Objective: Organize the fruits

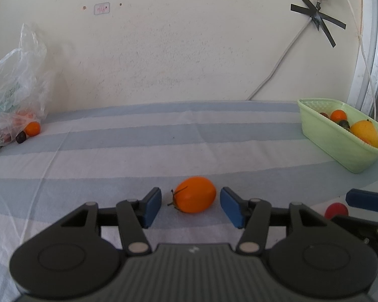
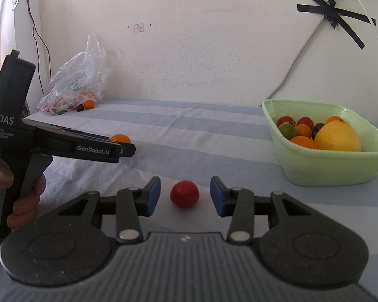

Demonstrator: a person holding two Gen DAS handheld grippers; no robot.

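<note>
Straddling fruit, both grippers released: left gripper (image 1: 190, 207) over orange tomato (image 1: 195, 198); right gripper (image 2: 185, 196) over red tomato (image 2: 184, 193).
Risk: round fruit may roll off-centre as pads (image 1: 152, 207) close; none touching yet.

An oval orange fruit (image 1: 195, 195) with its stem lies sideways on my striped bed, a round red fruit (image 2: 184, 193) nearby, more piled in the green basket (image 2: 322, 168).

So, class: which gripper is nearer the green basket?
Right. The right gripper straddles the red tomato near the green basket; the left gripper sits farther away, around the orange tomato.
</note>
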